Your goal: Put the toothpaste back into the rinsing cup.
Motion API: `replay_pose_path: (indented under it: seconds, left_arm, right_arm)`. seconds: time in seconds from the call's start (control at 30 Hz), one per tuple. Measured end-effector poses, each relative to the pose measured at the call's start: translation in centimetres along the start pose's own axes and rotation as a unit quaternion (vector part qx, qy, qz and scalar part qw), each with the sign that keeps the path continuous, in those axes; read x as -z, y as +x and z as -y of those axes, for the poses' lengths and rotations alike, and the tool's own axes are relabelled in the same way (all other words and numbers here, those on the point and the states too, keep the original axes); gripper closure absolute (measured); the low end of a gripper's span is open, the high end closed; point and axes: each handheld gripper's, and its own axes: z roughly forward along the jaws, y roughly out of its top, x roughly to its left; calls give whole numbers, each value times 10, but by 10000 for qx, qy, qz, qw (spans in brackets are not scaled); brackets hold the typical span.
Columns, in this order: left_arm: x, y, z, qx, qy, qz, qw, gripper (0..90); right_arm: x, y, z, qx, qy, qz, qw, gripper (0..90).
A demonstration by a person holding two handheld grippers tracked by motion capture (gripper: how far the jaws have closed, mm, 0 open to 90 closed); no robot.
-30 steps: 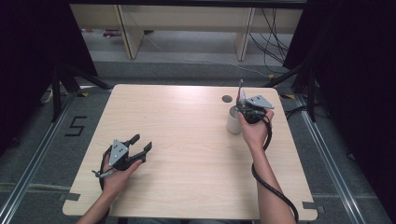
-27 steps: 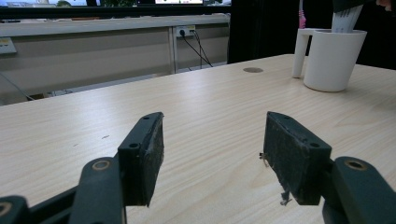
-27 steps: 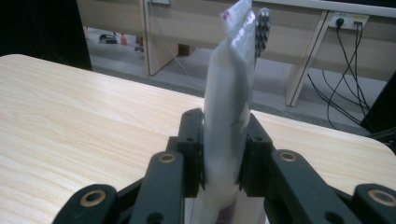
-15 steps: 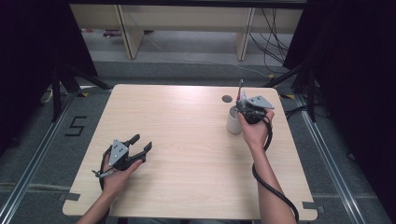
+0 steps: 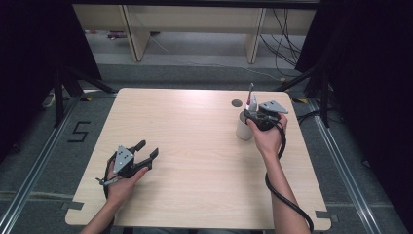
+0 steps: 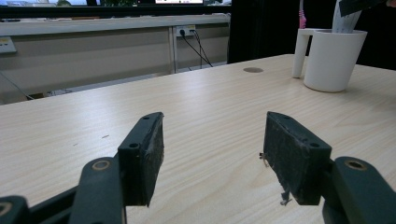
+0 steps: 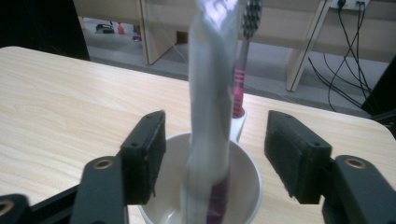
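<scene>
Right gripper [image 7: 215, 154] sits directly over the white cup [image 7: 201, 186], pointing down into it. Its jaws have just been opening and now stand wide. The toothpaste tube [image 7: 208, 102] stands upright in the cup, between the two pads but touching neither; there is a clear gap on both sides, wider on the right pad's side. So the tube is no longer gripped; its lower end rests inside the cup. Toothbrush [image 7: 243, 56], pink-and-grey handle, bristles up, also stands in the cup just behind the tube.

In the high view, the right gripper [image 5: 257, 116] and its hand cover most of the cup [image 5: 242, 129], which sits at the table's far right, just in front of the round cable hole [image 5: 236, 103]. The tube tip [image 5: 251, 92] pokes up past the gripper.

Left gripper [image 5: 146, 155] is at the near-left of the table, well apart from the cup. Jaws wide, with bare table between them. In the left gripper view [image 6: 212, 154], the cup [image 6: 334, 58] shows far off at upper right, handle toward the left of that view.

Surface: light wood-grain table [image 5: 185, 146], otherwise bare. Room: grey floor, a "5" marked on the floor [image 5: 79, 131] left of the table, pale shelving [image 5: 195, 22] behind, loose cables [image 5: 287, 34] at back right, black curtains on both sides.
</scene>
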Motion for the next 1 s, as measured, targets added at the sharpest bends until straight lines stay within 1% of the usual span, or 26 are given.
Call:
replay_pose_path:
  seconds: [0.07,0.1,0.13,0.2,0.23,0.27,0.3,0.33,0.37,0.4,0.43,0.47,0.57,0.6,0.63,0.67,0.7,0.73,0.77,0.8,0.83,0.87,0.9,0.93,0.97,1.0]
  left_arm:
    - [0,0,0,4,-3,-1,10000,381]
    - [0,0,0,6,-4,-2,10000,381]
    - [0,0,0,9,-4,-1,10000,381]
    - [0,0,0,12,-5,-2,10000,381]
    - [0,0,0,13,-3,-3,10000,381]
    - [0,0,0,9,0,-4,10000,381]
    - [0,0,0,4,0,-1,10000,381]
    - [0,0,0,1,2,-3,10000,381]
    - [0,0,0,-2,1,-3,10000,381]
    - [0,0,0,-6,1,-1,10000,381]
    - [0,0,0,-8,2,-1,10000,381]
    - [0,0,0,-2,0,-3,10000,381]
    - [0,0,0,3,1,-5,10000,381]
    - [0,0,0,2,5,-6,10000,381]
    - [0,0,0,2,7,-8,10000,381]
    - [0,0,0,4,6,-8,10000,381]
    - [0,0,0,5,4,-9,10000,381]
    - [0,0,0,8,2,-10,10000,381]
    - [0,0,0,9,2,-11,10000,381]
    - [0,0,0,9,3,-11,10000,381]
    - [0,0,0,4,10,-9,10000,381]
    - [0,0,0,4,10,-8,10000,380]
    - [0,0,0,4,8,-8,10000,380]
    - [0,0,0,4,5,-7,10000,380]
    - [0,0,0,6,3,-9,10000,380]
    - [0,0,0,8,2,-9,10000,380]
  right_arm:
    - [1,-1,2,-41,-16,-2,10000,366]
    - [2,-3,2,25,14,-27,10000,357]
    - [3,-3,2,6,-4,-27,10000,352]
    - [5,-2,3,-50,1,-67,10000,346]
    - [7,-1,4,-40,2,-28,10000,343]
    - [8,-2,4,-6,17,-81,10000,341]
    - [10,-2,4,-12,50,-63,10000,341]
    - [11,-3,5,-18,4,-98,10000,340]
    - [13,-4,5,9,27,-48,10000,339]
    - [15,-4,5,1,49,-81,10000,337]
    - [17,-3,6,-102,65,-73,9999,337]
    - [18,-4,7,-28,13,-85,10000,336]
    - [24,-4,10,-75,36,-105,9999,328]
    - [26,-5,10,-28,-11,-140,9999,326]
    - [28,-6,11,19,15,-101,9999,325]
    - [30,-5,12,-17,-23,-112,9999,325]
    - [33,-5,12,-31,7,-100,9999,324]
    - [34,-5,13,-70,-43,-169,9998,325]
    - [38,-5,14,-55,1,-127,9999,323]
    - [39,-7,15,-5,-15,-199,9998,322]
    - [41,-6,15,-35,13,-167,9999,322]
    - [42,-7,16,-27,16,-245,9997,321]
    - [44,-8,16,101,9,-146,9998,321]
    - [46,-7,18,-23,-20,-243,9997,321]
    - [47,-8,20,7,-20,-205,9998,320]
    - [49,-8,22,-29,11,-220,9998,320]
